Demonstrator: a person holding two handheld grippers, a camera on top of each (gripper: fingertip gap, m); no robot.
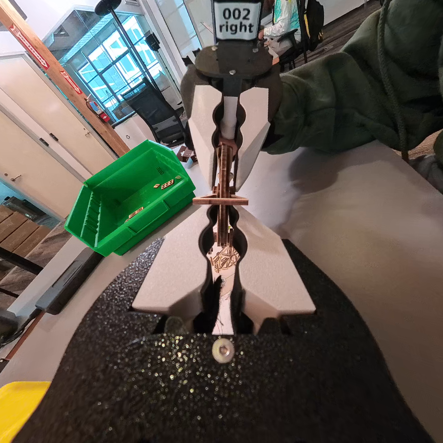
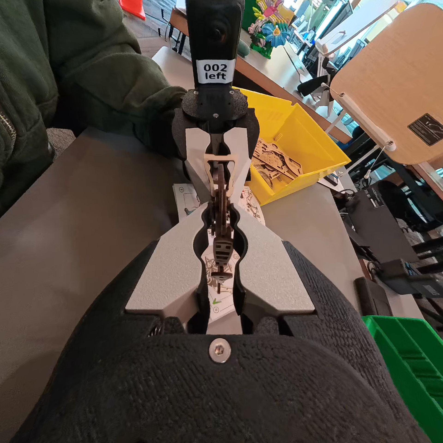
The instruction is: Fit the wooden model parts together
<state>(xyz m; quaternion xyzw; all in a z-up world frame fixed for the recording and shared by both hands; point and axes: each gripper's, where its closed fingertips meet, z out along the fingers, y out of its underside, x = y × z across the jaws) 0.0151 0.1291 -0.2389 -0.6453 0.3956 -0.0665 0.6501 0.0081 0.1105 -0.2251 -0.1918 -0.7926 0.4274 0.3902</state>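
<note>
A wooden model assembly (image 1: 220, 201) of thin brown laser-cut layers with a short crossbar is held in the air between both grippers, which face each other tip to tip. My left gripper (image 1: 221, 212) is shut on its near end. My right gripper (image 1: 224, 189) comes from the far side and is shut on the other end. In the right wrist view my right gripper (image 2: 220, 208) is shut on the wooden model (image 2: 220, 215), whose dark ribbed end (image 2: 223, 251) sits between the fingers. The left gripper (image 2: 221, 191) grips it opposite.
A green bin (image 1: 79, 223) with a few small wooden pieces stands on the grey table (image 1: 347, 239) at left. A yellow bin (image 2: 311, 134) holds wooden sheets. An instruction sheet (image 2: 221, 304) lies under the grippers. A green sleeve (image 1: 359, 96) is close by. Only a small space, under 4 cm, lies between the two pairs of fingers.
</note>
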